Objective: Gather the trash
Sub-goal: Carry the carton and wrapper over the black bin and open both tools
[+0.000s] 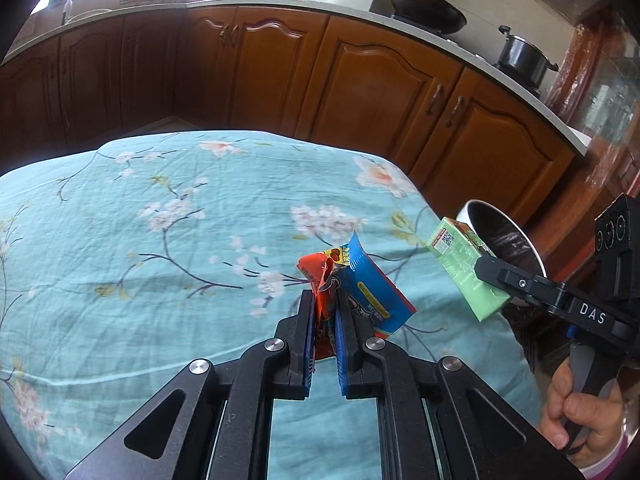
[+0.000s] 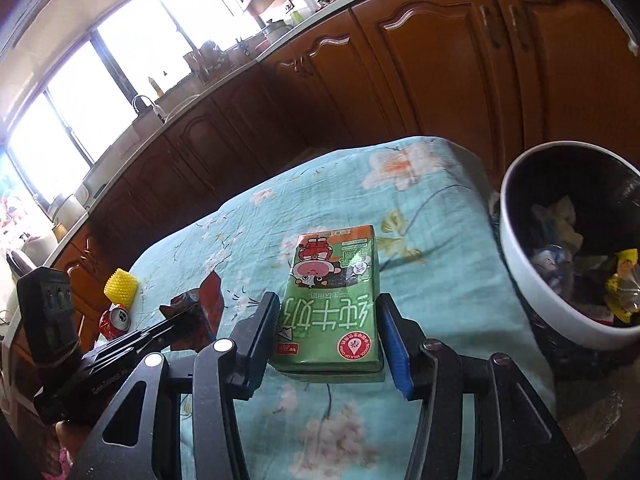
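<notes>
gripping a green milk carton (image 2: 332,300), cartoon cow print, upside-down

Daylight blowing out windows (image 2: 120,92); glare washing over countertop (image 1: 256,2). Cabinets (image 1: 248,68) sitting dim. Fisheye bending edges, corners vignetting black. Right margin smearing, blurring.

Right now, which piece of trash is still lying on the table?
The crushed red drink can, beside the yellow foam net; the green milk carton and snack wrappers are gripped.
</notes>
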`<action>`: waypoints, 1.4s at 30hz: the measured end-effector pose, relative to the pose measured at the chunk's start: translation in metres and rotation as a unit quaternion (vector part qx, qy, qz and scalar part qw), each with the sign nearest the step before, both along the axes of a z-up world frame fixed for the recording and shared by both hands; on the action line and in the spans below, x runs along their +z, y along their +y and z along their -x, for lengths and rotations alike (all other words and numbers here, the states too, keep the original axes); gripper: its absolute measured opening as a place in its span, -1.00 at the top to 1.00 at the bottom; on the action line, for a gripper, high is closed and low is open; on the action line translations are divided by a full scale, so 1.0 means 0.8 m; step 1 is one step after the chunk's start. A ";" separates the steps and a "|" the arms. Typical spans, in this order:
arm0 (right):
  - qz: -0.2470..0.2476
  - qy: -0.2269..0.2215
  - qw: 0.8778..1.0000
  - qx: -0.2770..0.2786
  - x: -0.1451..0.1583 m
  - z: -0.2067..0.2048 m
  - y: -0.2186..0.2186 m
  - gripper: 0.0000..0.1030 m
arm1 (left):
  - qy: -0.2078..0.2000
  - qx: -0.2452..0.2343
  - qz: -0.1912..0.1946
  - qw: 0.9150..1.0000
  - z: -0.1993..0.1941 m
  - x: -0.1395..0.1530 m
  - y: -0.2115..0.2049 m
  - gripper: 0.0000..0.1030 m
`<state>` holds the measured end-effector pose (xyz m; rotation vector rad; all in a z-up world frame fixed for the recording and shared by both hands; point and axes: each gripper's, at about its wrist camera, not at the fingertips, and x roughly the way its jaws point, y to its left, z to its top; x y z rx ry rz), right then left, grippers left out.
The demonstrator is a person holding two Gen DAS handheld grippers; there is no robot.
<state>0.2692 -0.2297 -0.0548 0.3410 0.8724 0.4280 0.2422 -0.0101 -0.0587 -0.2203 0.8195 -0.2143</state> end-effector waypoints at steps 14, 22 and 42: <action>-0.020 -0.004 0.998 -0.055 0.002 0.057 -0.091 0.03 | 0.002 -0.078 -0.022 0.997 0.006 0.009 -0.094 0.85; -0.028 -0.014 0.997 -0.072 0.008 0.069 -0.117 0.04 | 0.004 -0.094 -0.030 0.995 0.004 0.012 -0.124 0.85; -0.036 -0.030 0.991 -0.126 0.021 0.064 -0.200 0.04 | -0.010 -0.148 -0.044 0.988 -0.032 0.027 -0.205 0.85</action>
